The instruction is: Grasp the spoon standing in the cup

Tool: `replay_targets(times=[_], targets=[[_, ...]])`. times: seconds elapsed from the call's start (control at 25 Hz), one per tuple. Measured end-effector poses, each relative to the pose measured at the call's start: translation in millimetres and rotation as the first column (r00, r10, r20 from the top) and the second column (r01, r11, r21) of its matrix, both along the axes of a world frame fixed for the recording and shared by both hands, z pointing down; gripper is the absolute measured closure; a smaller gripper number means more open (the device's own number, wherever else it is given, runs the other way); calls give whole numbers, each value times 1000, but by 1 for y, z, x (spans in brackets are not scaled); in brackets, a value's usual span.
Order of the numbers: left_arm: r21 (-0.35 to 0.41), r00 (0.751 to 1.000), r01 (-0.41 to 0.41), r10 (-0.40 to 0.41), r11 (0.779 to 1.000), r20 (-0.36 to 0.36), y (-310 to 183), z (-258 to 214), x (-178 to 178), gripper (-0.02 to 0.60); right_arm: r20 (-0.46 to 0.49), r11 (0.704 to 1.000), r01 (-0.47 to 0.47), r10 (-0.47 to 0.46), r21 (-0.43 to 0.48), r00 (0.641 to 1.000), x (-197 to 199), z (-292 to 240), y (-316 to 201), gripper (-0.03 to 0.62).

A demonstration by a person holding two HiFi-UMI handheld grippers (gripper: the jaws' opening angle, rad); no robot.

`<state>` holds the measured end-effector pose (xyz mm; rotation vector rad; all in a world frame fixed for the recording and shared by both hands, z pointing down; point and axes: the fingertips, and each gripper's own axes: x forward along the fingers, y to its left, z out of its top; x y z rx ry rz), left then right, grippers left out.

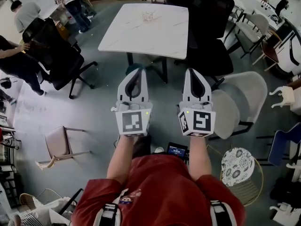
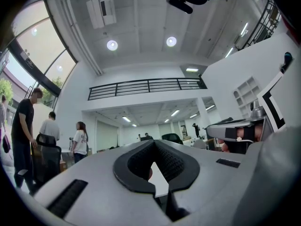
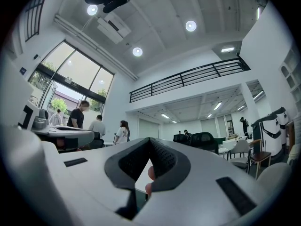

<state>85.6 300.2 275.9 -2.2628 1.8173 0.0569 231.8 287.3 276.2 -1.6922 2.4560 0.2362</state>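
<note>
left gripper (image 1: pixel 139 72) and right gripper (image 1: pixel 194 71) hang short of the table's (image 1: pixel 164 39) near edge, jaws pressed together on nothing. no spoon or cup shows; a small pale thing (image 1: pixel 148 16) on the table is too small to tell. a spoon is likely light, stiff and slick: pinch the handle above the rim.

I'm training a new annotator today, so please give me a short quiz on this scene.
1. True or false: the white left gripper and the white right gripper, each with a marker cube, both have their jaws closed together.
2. The white rectangular table lies: A) ahead of both grippers; B) directly under them; C) behind the person.
3. Short answer: does any view show a spoon or a cup?
Key: 1 true; 2 A; 3 no.
</note>
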Motion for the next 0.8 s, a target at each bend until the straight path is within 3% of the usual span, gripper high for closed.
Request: replay_targets(times=[0.44, 0.8], targets=[[31, 999, 7, -6, 1000, -46, -66, -3, -44, 580, -51, 1000, 2, -2, 3, 999, -44, -2, -66, 591], [20, 998, 7, -6, 1000, -60, -145, -8, -110, 580, -80, 1000, -2, 0, -16, 997, -111, -8, -149, 591]])
